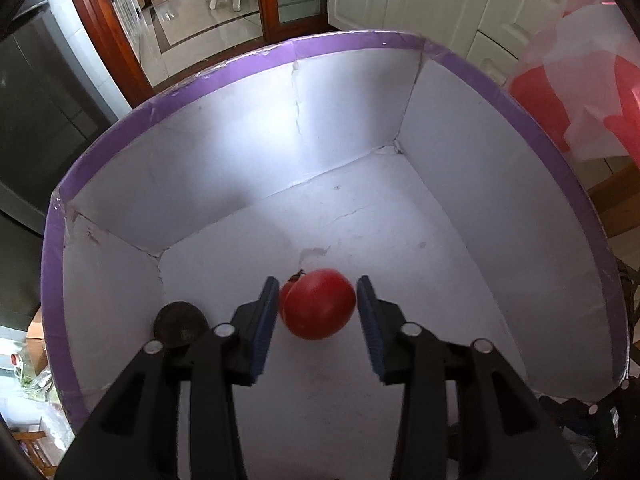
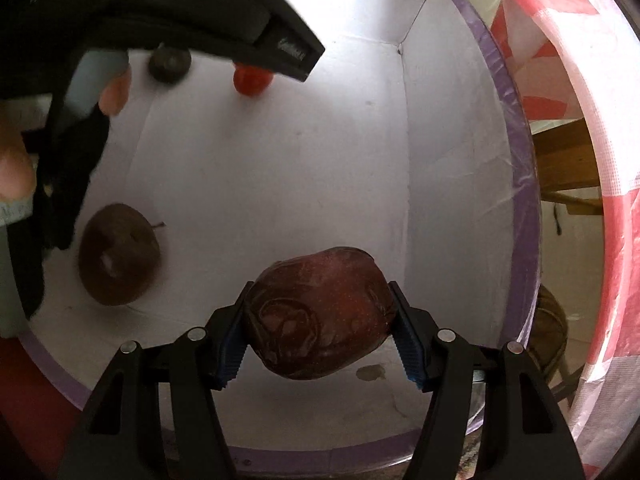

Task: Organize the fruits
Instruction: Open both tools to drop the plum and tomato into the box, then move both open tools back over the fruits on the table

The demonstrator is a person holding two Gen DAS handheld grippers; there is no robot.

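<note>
Your left tool [image 1: 318, 306] points down into the white box with a purple rim [image 1: 120, 136], its blue pads spread apart with a gap on either side of the red tomato [image 1: 320, 305] that sits on the box floor at lower centre of the left view; neither pad touches it. A small dark round fruit [image 1: 180, 324] lies at the lower left of that frame, partly behind the left finger.

Your right tool [image 2: 318, 336] is clamped on a large dark red apple [image 2: 320, 312], both pads pressed against its sides, held above the box floor near the bottom of the right view. A second dark apple [image 2: 118, 254] with a stem rests on the floor at mid left. In the upper left, your left hand [image 2: 114, 92] and its device cover part of the box.

Outside the box, a red and white plastic cloth [image 2: 560, 60] fills the right edge; upper left of the left view shows a tiled floor [image 1: 192, 20] beyond a wooden door frame [image 1: 104, 32].
</note>
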